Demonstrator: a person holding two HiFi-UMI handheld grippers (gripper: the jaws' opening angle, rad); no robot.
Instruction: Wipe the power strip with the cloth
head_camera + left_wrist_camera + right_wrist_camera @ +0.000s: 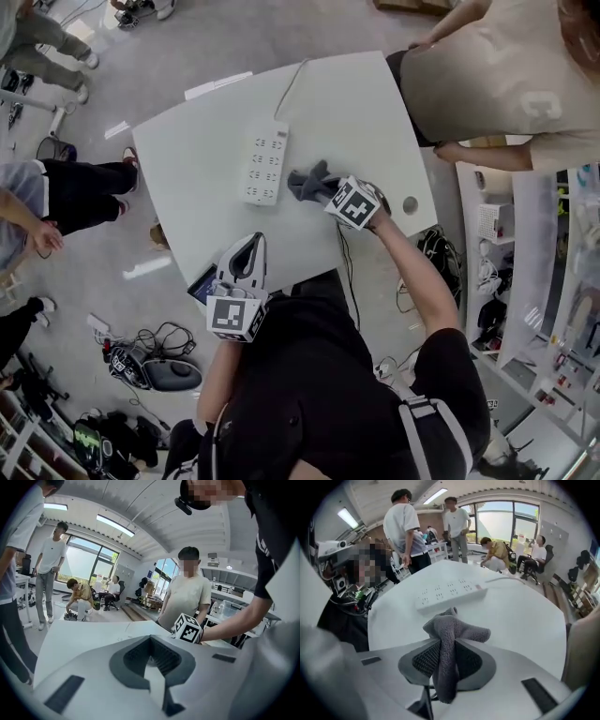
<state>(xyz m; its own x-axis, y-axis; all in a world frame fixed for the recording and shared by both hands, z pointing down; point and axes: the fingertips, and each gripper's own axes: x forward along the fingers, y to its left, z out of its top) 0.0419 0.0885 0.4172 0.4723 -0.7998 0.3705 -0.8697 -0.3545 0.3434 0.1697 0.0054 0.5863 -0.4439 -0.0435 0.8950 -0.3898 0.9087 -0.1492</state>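
Observation:
A white power strip [265,164] lies flat on the white table [366,103], its cord [291,82] running off the far edge. Just to its right, my right gripper [323,190] is shut on a grey cloth [307,181], whose loose end bunches out past the jaws. In the right gripper view the cloth [457,630] hangs pinched between the pads of the right gripper [447,644], with the power strip [450,592] a short way beyond it. My left gripper [251,248] rests at the table's near edge, shut and holding nothing; the left gripper view shows this gripper [151,641] over bare tabletop.
A person [506,75] stands against the table's far right corner; others [56,197] stand at the left. A round cable hole [410,203] sits by the table's right edge. Cables and gear [155,361] lie on the floor at the near left.

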